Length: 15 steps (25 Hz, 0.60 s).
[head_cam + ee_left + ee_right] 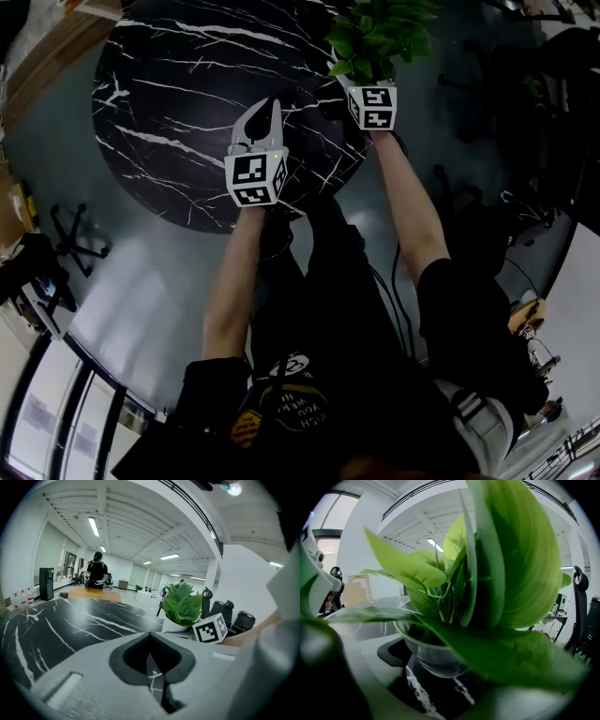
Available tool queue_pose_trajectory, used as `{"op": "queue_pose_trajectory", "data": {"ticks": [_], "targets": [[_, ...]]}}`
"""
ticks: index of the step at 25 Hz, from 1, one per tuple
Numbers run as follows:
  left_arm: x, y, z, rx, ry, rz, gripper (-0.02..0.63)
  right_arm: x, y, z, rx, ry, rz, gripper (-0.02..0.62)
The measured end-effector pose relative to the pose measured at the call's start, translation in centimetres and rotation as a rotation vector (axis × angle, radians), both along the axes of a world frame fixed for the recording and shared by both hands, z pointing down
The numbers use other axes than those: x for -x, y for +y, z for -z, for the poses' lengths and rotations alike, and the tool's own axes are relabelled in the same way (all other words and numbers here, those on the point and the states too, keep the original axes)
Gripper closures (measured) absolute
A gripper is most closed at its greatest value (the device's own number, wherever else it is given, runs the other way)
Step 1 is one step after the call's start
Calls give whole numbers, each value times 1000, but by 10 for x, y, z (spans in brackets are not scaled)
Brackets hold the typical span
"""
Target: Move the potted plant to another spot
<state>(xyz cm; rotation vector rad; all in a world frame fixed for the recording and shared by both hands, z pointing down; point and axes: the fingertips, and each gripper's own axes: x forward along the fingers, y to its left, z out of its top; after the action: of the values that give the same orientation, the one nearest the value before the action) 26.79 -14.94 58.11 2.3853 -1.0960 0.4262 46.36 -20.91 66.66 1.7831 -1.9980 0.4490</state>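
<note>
**Leaves in the lens: plant reached, move not done**

Leaves (511,573) of the potted plant (375,33) crowd the right gripper view. The right gripper (445,670) has its jaws spread wide with the white pot (436,653) sitting between them. Its left pad is right at the pot wall, but the other jaw is behind a leaf, so it can't be told whether the gripper is actually clamping.

The pot looks to be resting on the black marble surface (169,103), at the far right edge.

The left gripper (267,112) is pressed together with nothing in it. It sits over the near side of the surface, left of the plant and apart from it.

Status, as a judgement: the approach is done and the pot is bracketed. Left to do: confirm the grip, lift, carry, and set down at another spot. No sign the pot has left its place.
</note>
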Motion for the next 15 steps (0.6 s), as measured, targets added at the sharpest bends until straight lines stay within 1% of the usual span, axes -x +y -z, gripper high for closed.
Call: {"op": "queue_pose_trajectory", "data": {"ticks": [3,5,8,15], "targets": [[47,10,1,-4,-26,49,601,49,0,2,1,0,57,117],[80,19,4,-20,-39,93,601,91,-2,2,1,0,119,117],[138,33,6,-33,-47,175,601,165,-4,-1,0,3,218,117],[290,72,5,-25,-32,364,601,347,15,-9,0,-3,402,117]]}}
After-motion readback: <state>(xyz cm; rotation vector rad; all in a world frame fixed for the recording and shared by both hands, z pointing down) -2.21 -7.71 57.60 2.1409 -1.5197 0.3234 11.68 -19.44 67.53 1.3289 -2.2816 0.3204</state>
